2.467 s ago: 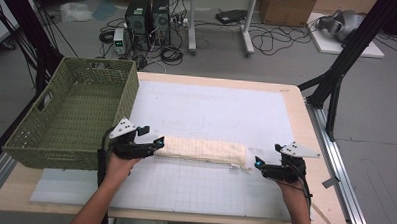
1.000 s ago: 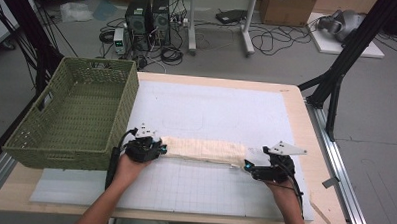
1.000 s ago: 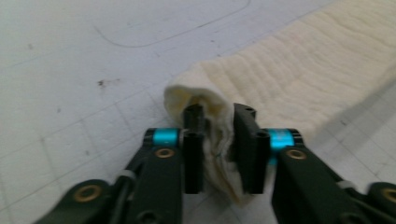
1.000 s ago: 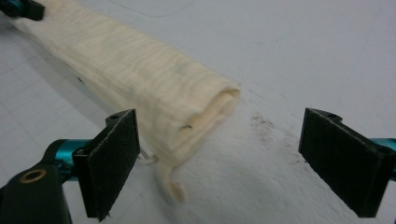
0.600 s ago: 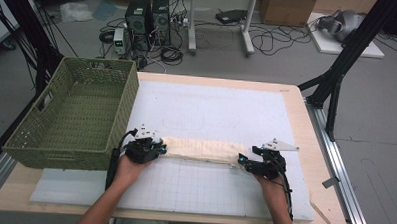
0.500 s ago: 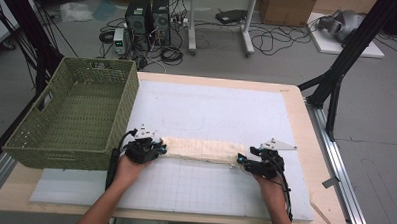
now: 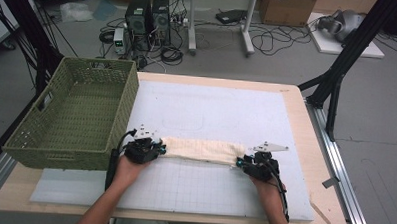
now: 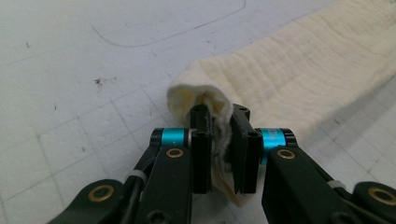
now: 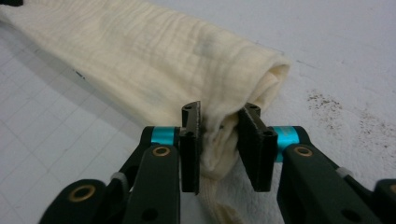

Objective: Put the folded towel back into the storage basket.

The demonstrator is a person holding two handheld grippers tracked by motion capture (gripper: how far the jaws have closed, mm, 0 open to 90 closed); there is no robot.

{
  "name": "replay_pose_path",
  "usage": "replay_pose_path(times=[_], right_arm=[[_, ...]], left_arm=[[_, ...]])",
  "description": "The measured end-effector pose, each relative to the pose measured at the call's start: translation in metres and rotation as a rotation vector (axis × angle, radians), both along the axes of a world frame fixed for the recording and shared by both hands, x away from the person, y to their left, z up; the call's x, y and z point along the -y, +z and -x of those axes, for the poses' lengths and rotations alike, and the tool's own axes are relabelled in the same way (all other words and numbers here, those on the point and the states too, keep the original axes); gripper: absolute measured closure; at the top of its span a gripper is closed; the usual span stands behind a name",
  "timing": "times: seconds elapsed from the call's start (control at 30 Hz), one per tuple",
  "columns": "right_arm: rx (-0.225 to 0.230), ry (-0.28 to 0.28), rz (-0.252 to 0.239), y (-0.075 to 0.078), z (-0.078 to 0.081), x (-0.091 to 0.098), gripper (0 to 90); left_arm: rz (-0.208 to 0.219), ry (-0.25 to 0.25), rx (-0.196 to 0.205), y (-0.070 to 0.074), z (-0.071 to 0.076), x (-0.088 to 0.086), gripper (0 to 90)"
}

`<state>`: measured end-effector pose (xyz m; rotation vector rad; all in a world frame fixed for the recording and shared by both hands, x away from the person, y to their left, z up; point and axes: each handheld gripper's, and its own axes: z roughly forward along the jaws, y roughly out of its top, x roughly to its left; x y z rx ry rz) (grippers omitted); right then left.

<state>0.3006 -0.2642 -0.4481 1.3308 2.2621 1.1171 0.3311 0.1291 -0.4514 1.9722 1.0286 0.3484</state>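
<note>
A long cream cloth (image 7: 200, 149), rolled or folded into a strip, lies across the white gridded mat (image 7: 211, 112). My left gripper (image 7: 157, 149) is shut on its left end; in the left gripper view (image 8: 219, 135) the fabric (image 8: 303, 70) is bunched tight between the pads. My right gripper (image 7: 240, 163) sits at the cloth's right end. Its jaws have just been closing, and in the right gripper view (image 9: 219, 126) the cloth (image 9: 154, 51) is pinched between them. Both hands rest low on the mat.
A green wicker basket (image 7: 45, 136) stands on the table's left side, close to my left hand. Wooden table edge (image 7: 328, 196) borders the mat at right. Black frame legs (image 7: 337, 82) rise beyond the right corner.
My right gripper has slid left onto the cloth's right end and its jaws have closed on the fabric. The left gripper has kept its grip and its place.
</note>
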Motion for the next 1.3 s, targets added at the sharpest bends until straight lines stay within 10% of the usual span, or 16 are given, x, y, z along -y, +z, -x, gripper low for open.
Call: replay_pose_path(times=[0.4, 1.3], right_arm=[[0.006, 0.038, 0.057, 0.006, 0.0, -0.004, 81.6], [0.147, 0.015, -0.008, 0.052, 0.005, 0.021, 81.8]], left_arm=[[-0.003, -0.02, 0.047, 0.006, 0.004, 0.0, 82.0], [0.131, -0.085, 0.212, 0.065, 0.027, 0.001, 82.0]])
